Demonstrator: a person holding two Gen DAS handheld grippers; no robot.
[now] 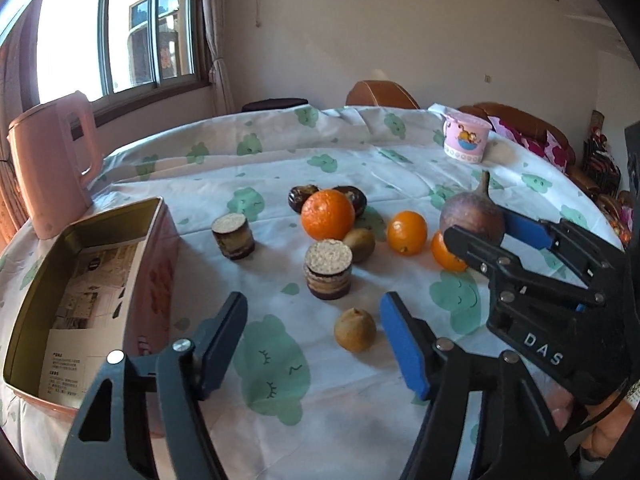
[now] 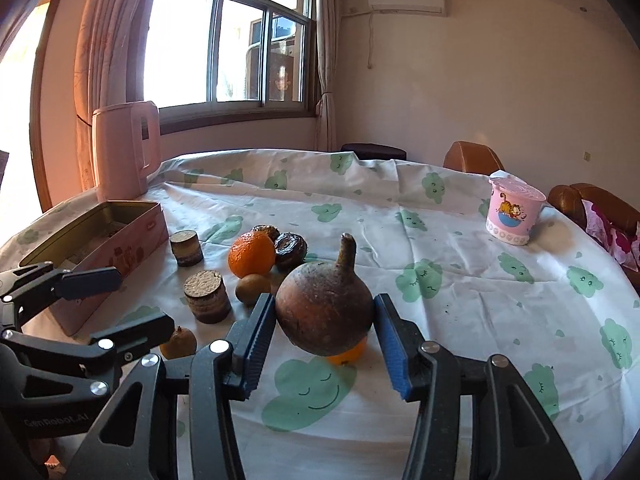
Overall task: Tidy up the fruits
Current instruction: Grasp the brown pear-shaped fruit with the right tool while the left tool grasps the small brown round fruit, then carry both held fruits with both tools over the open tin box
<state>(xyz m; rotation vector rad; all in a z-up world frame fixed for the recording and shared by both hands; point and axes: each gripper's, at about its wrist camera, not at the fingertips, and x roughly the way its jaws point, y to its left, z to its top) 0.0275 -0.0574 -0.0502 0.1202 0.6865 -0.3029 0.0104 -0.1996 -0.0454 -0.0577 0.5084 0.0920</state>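
My right gripper is shut on a big round brown fruit with a stalk, both blue pads against its sides, held just above the cloth and over a small orange. In the left wrist view that gripper and the brown fruit are at the right. My left gripper is open; a small tan pear-like fruit lies on the cloth between its fingers, close to the right one. A big orange, a smaller orange and a kiwi lie beyond.
An open pink tin box with paper inside stands at the left, a pink kettle behind it. Two round layered stacks and two dark fruits sit among the fruit. A pink cup is far right.
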